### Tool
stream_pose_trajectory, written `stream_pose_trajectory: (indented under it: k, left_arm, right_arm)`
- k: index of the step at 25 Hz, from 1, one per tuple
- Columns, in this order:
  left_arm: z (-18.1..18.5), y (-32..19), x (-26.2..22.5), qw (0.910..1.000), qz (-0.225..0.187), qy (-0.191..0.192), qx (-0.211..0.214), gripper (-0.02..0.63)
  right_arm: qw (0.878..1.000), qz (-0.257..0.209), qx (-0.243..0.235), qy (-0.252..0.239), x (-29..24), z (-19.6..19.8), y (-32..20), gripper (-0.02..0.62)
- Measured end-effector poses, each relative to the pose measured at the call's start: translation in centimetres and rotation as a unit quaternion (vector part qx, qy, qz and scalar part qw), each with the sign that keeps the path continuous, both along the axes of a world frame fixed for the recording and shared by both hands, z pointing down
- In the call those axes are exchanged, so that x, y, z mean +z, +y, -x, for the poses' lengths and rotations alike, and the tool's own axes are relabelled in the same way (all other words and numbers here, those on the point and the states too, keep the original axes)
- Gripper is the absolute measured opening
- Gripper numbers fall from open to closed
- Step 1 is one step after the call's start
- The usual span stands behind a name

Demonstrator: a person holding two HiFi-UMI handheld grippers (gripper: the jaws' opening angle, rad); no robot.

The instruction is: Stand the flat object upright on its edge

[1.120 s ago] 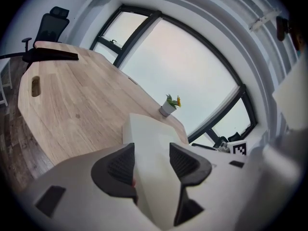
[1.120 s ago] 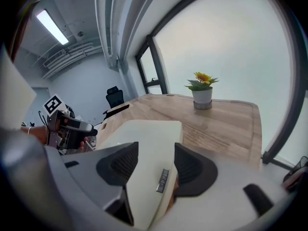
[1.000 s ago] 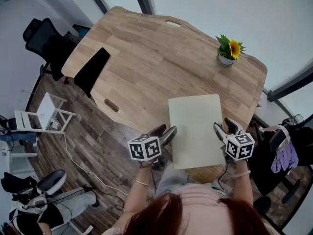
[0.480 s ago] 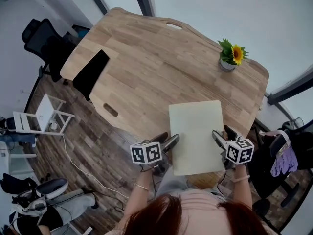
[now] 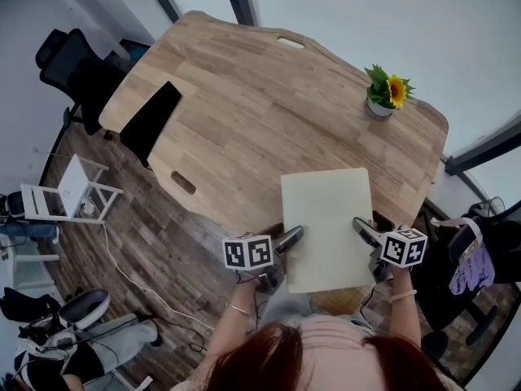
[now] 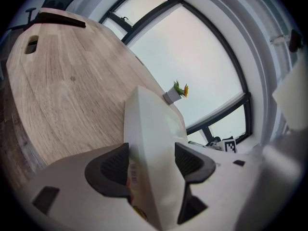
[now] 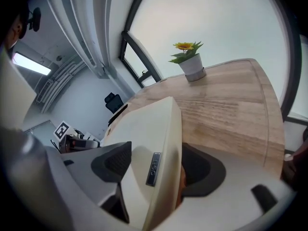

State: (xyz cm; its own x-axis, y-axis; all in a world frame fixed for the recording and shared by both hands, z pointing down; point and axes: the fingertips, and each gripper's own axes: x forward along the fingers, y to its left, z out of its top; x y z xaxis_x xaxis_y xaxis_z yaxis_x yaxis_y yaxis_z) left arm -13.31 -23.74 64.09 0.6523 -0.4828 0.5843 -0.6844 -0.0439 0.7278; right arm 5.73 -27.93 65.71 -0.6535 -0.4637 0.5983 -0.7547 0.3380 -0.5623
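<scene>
Okay, the board (image 5: 326, 226) is lying flat on the counter (image 5: 244, 112), running straight ahead from both grippers. Its near end is sitting at the counter's near edge; I can't tell if it overhangs.

The left gripper (image 6: 152, 163) is straddling the board's left edge and the right gripper (image 7: 156, 166) its right edge. Both jaw pairs have just been opening and are now standing wide. The board edge is sitting between the pads, which don't look to be clamping yet.

Handling guess: it's looking light, thin and fairly stiff, like a flat carton. The face is smooth and matte, so it's probably slippery on the pads and on the wood. I'm favouring a hold on the two side edges, gripped evenly so it isn't twisting while tipping up. Once upright it's likely sliding or toppling, given the narrow base.

The counter is bare pale wood, with plenty of space ahead of the grippers. A sunflower pot (image 5: 383, 96) is sitting well ahead of the right gripper. A black panel (image 5: 151, 120) is hanging off the counter edge far out from the left gripper. Office chairs (image 5: 69, 68) are standing on a wood-plank floor (image 5: 155, 251), with windows beyond.
</scene>
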Motion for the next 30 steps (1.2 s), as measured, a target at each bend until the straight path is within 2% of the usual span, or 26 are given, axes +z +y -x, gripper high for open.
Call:
stream_pose_trajectory:
  k: [5,12,18,23,30]
  left_arm:
    - [-0.2,0.4,0.8,0.9999,0.008,-0.01,0.006,0.277]
    - [-0.3,0.5,1.5,0.9998,0.02,0.003,0.006,0.282]
    - [-0.5,0.4,1.7,0.9993,0.031,0.01,0.018,0.284]
    - [-0.5,0.3,1.4,0.9994,0.032,0.003,0.008,0.284]
    - [-0.2,0.4,1.1,0.9992,0.035,-0.017,0.001,0.284]
  right_arm:
    - [1.0,0.02,-0.002,-0.015,0.4,0.0,0.1,0.327]
    - [0.996,0.064,-0.003,-0.057,1.1,0.3,0.3,0.325]
    - [0.997,0.059,0.005,-0.057,1.1,0.3,0.3,0.325]
    - [0.998,0.045,0.021,-0.05,0.8,0.3,0.2,0.314]
    - [0.999,0.035,0.018,-0.036,0.2,0.6,0.5,0.308]
